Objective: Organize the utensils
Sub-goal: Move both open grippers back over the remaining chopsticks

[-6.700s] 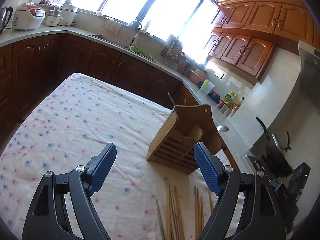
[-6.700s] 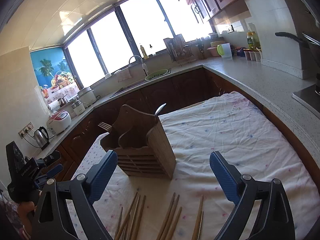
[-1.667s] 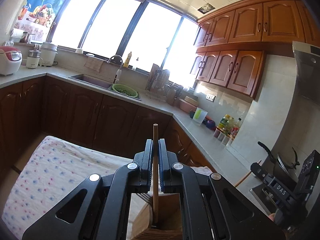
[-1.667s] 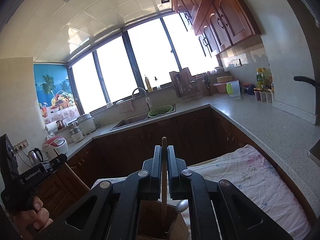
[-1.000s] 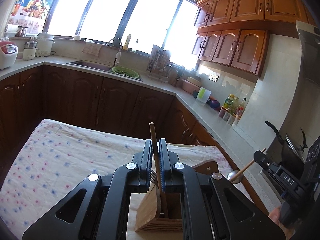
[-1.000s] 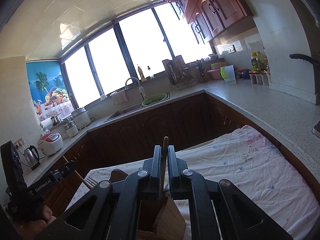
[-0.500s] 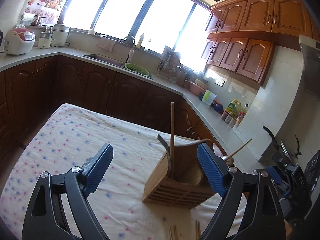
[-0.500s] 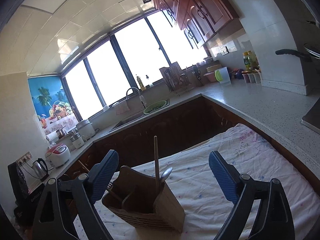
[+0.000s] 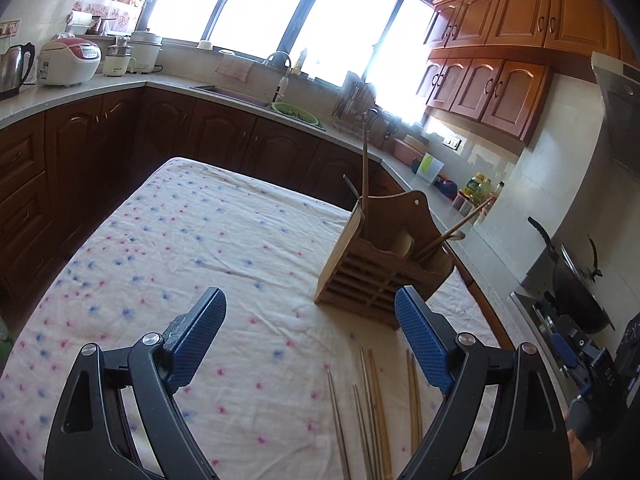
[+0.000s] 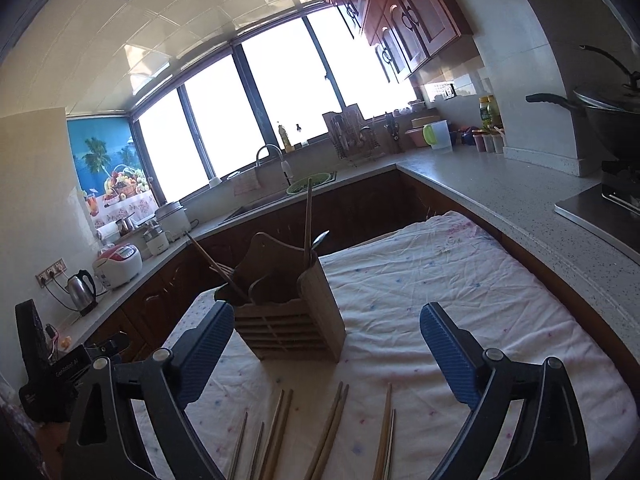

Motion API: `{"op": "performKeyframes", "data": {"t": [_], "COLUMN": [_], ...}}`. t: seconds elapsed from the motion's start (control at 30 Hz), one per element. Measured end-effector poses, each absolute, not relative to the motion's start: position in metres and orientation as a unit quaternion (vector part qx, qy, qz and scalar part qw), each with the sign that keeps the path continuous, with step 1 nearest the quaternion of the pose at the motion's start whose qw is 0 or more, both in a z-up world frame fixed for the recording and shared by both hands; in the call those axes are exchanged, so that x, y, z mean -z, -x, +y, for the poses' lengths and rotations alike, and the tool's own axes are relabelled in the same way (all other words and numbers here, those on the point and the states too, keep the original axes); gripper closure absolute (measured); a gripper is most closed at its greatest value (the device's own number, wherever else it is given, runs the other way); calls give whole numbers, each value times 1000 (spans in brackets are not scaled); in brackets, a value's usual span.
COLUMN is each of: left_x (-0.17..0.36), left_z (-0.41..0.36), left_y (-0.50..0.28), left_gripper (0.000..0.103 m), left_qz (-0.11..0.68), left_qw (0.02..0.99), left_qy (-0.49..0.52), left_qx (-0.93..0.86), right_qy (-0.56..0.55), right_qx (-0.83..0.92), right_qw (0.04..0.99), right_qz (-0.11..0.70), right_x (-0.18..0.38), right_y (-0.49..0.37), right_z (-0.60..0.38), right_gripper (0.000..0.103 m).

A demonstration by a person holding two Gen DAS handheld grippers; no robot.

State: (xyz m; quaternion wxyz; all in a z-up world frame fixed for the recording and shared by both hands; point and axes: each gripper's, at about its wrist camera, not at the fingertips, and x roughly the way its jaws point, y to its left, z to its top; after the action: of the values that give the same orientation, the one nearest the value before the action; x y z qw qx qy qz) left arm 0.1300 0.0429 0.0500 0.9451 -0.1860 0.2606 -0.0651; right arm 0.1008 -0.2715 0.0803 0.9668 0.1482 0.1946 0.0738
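A wooden utensil holder [image 9: 376, 276] stands on the cloth-covered table [image 9: 192, 248]; it also shows in the right wrist view [image 10: 288, 328]. One chopstick [image 9: 365, 168] stands upright in it and another [image 9: 460, 226] leans right. A spoon [image 10: 320, 240] sticks out too. Several loose chopsticks [image 9: 376, 408] lie on the cloth in front of the holder, also seen in the right wrist view [image 10: 332, 432]. My left gripper [image 9: 312, 336] is open and empty above them. My right gripper [image 10: 328, 352] is open and empty, just in front of the holder.
Dark wooden cabinets and a stone counter [image 10: 500, 184] wrap around the table. A sink with a green colander [image 9: 296, 110] is at the back. A rice cooker [image 9: 68, 62] and kettle [image 10: 82, 292] stand at the left. A wok [image 9: 576, 292] sits on the stove at the right.
Both grippers have let go of a chopstick each, leaving them in the holder, opened wide, and pulled back and down toward the loose chopsticks.
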Motion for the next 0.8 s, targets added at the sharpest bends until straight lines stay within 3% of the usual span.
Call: {"op": "performKeyframes", "data": {"t": [0.8], "left_x": [6], "left_z": [14], "left_y": [-101], "left_gripper": [15], "left_qz": [341], "left_qw": [927], "left_qy": [141], "left_qx": [71], "right_qy": [-135], "right_qx": [-66], "right_qw": [948], "right_qz": [282], "right_x": [-10], "right_y": [-63], "right_z": [-262], "right_gripper": [7]}}
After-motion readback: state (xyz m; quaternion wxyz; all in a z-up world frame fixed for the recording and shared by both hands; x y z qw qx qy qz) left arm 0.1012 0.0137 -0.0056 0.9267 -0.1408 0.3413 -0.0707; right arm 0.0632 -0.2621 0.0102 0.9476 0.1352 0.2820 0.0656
